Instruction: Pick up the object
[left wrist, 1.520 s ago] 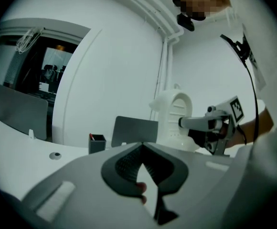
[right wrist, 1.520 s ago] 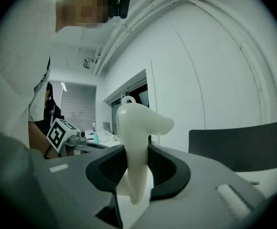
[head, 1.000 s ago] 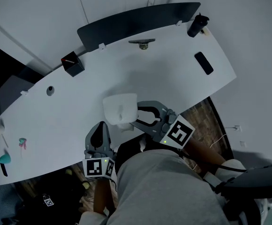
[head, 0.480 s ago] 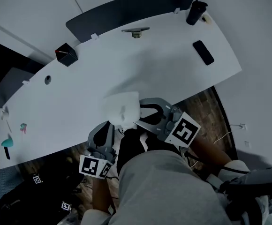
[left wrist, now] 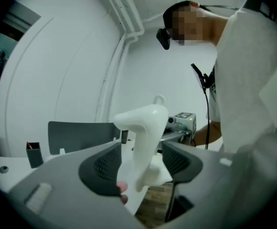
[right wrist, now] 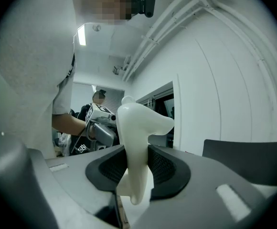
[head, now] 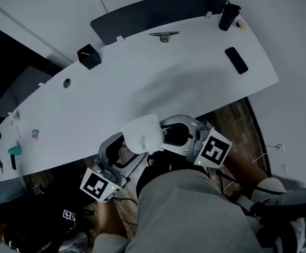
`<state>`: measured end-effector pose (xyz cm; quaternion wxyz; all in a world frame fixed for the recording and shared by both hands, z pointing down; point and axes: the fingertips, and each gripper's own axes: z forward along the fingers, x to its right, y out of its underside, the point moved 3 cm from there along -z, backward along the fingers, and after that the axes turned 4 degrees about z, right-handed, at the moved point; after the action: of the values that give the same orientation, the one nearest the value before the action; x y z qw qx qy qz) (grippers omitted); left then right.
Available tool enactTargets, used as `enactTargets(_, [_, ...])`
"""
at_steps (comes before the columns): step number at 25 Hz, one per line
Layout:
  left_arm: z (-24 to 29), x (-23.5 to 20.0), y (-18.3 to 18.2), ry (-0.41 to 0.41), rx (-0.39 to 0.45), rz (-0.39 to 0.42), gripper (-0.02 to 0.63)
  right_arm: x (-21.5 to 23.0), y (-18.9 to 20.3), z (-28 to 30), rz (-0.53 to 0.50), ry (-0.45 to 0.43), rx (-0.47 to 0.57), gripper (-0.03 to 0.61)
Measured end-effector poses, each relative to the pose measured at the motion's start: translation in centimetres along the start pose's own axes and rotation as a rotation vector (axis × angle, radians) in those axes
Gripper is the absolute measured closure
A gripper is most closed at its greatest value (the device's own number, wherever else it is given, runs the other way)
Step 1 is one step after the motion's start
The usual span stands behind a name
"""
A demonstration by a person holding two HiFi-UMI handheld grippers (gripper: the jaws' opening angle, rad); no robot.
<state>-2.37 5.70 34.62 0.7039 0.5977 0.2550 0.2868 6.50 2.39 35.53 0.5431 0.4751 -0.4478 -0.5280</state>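
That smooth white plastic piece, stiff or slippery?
Likely stiff: the smooth white moulded plastic piece holds its curve clamped in the right gripper. Its glossy surface could slip; the jaws of the left gripper are opening around it.

At the near edge of a curved white counter (head: 158, 78), a person works w/ tongs in each hand. The right tongs (head: 162, 137) clamp a white moulded object (head: 142, 134) from its right side. The left tongs (head: 122, 142) sit at its lower left, jaws opening w/ the object's left side between them. On the counter, well apart: black phone (head: 236, 60) at right, dark bottle (head: 229, 16) in the far right corner, black box (head: 89, 56) at far left.
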Motion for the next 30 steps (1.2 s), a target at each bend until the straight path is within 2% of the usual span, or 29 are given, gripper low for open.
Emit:
enactTargets(4, [-2.2,0.8,-0.2,0.082,0.040,-0.007,0.382,-3.1,-1.7,2.8,-0.042,-0.057,-0.023,0.453])
enactTargets(6, [-3.0,1.0,-0.2,0.091,0.055,-0.005,0.397,-4.0,-2.2,3.4,-0.061,-0.084,-0.014,0.453])
enactTargets(7, [-3.4,0.8,-0.1,0.083,0.058,0.001,0.437,-4.1,-2.3,3.7,-0.066,-0.088,-0.012,0.453])
enactTargets(13, [-4.8,0.3,0.4,0.002,0.085,0.016,0.462,-4.6,-2.3,5.0,-0.050,-0.070,-0.045,0.443])
enactTargets(16, [-5.1,0.2,1.0,-0.050,0.106,-0.014,0.468,-4.7,-2.1,5.3,-0.059,-0.032,-0.059,0.429])
enactTargets(20, [-6.9,-0.7,1.2,-0.166,0.169,-0.057,0.469,-5.1,-1.7,5.5,-0.041,0.002,-0.058,0.393])
enactTargets(22, [-7.7,-0.9,1.1,-0.215,0.188,-0.050,0.469,-5.1,-1.3,5.3,-0.024,0.036,-0.062,0.393])
enactTargets(26, [-9.0,-1.3,1.1,-0.334,0.188,0.021,0.469,-4.3,-0.7,4.5,-0.020,0.152,-0.068,0.403])
enactTargets(30, [-10.2,-1.7,1.3,-0.430,0.196,0.036,0.469,-3.2,-0.9,3.7,-0.054,0.328,-0.085,0.479])
